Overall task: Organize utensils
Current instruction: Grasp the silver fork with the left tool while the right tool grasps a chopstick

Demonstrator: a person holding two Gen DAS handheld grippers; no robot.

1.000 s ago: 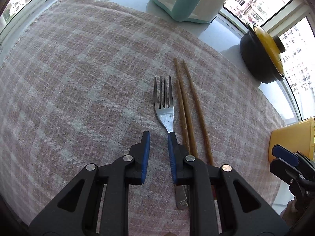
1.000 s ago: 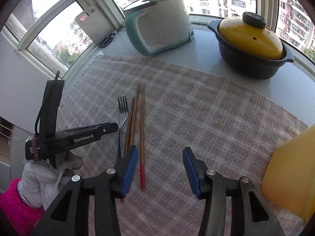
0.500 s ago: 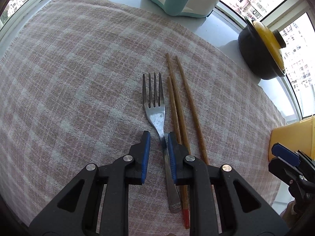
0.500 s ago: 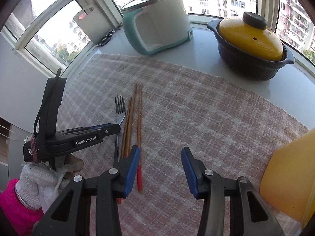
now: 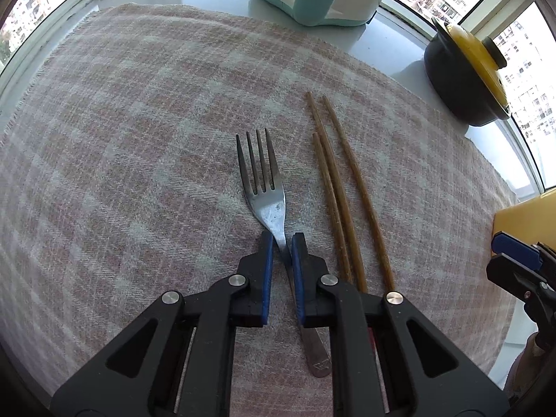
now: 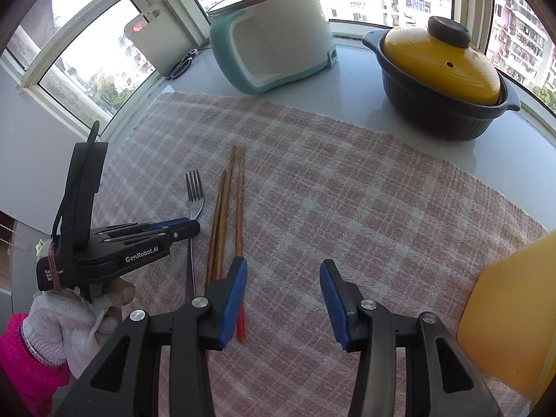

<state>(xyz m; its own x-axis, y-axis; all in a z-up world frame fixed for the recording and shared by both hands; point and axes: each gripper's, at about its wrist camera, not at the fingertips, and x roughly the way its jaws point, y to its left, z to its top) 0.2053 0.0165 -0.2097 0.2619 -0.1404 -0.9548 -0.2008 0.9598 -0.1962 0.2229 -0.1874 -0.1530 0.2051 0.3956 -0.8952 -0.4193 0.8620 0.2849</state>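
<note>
A steel fork point(image 5: 264, 194) lies on the pink checked cloth point(image 5: 139, 139), tines pointing away. My left gripper point(image 5: 282, 243) straddles the fork's neck, its blue pads narrowly apart with the handle between them; they look closed onto it. Three brown chopsticks point(image 5: 342, 187) with red ends lie just right of the fork. In the right wrist view the fork point(image 6: 194, 194) and chopsticks point(image 6: 226, 208) lie front left, beside the left gripper point(image 6: 180, 224). My right gripper point(image 6: 283, 278) is open and empty, hovering above the cloth right of the chopsticks.
A white and teal electric pot point(image 6: 271, 34) and a dark casserole with a yellow lid point(image 6: 441, 76) stand on the sill beyond the cloth. A yellow container point(image 6: 514, 316) stands at the right edge. Scissors point(image 6: 180, 64) lie at the back left.
My left gripper has shifted right over the fork, brought its handle between the jaws, and narrowed onto the neck. The fork now lies apart from the chopsticks. My right gripper barely moved.
</note>
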